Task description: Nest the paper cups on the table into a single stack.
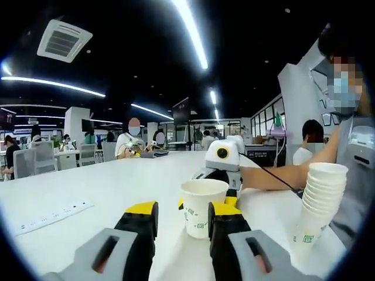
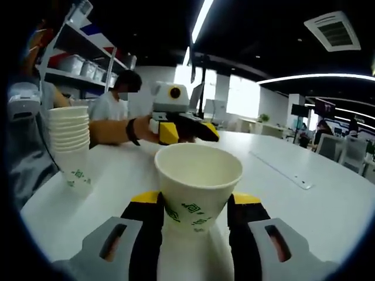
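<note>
One white paper cup [image 2: 198,181] with green print stands between the jaws of my right gripper [image 2: 196,199]; both jaws press its lower wall. From the left gripper view the same cup [image 1: 202,219] sits just past my left gripper [image 1: 184,209], which is open with bare table in its gap. Behind the cup is the right gripper [image 1: 206,202]. A tall stack of nested cups [image 1: 319,205] stands near the table edge, and it appears again as the stack [image 2: 70,140] at the left of the right gripper view. The left gripper [image 2: 187,132] hovers behind the held cup, in a hand.
The long white table [image 1: 105,187] carries a flat power strip [image 1: 53,215], also seen as the strip [image 2: 281,167]. A person [image 1: 357,152] stands close by the stack. Other people and chairs [image 1: 35,158] sit at the far end. Shelves [image 2: 76,64] line the wall.
</note>
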Available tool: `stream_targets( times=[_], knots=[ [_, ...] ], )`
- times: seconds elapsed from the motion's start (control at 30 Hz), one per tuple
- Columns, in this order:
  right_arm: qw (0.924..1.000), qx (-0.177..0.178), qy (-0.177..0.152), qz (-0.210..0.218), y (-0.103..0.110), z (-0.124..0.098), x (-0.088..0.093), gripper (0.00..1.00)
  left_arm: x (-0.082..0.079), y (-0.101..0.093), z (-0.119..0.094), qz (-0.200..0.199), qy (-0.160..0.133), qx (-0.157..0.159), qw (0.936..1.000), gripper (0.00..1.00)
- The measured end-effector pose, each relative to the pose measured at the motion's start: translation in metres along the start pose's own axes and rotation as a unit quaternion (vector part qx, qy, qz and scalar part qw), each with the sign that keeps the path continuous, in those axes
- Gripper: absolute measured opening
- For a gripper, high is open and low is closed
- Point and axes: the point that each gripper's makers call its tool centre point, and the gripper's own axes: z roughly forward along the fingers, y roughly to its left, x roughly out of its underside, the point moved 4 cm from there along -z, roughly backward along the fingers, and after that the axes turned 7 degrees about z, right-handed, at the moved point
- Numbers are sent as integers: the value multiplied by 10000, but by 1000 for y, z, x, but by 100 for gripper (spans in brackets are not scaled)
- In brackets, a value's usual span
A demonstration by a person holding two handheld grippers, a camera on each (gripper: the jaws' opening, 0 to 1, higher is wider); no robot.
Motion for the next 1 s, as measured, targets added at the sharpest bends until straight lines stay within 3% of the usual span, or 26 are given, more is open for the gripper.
stream_targets(
  times=[0.83, 1.0],
  knots=[
    [9995, 137, -259, -101, -3, -15, -22, 45, 4, -4, 2, 17, 63, 13, 10000, 35],
    [9994, 81, -304, -143, 4, -16, -30, 45, 2, -2, 1, 21, 47, -10, 10000, 35]
  ],
)
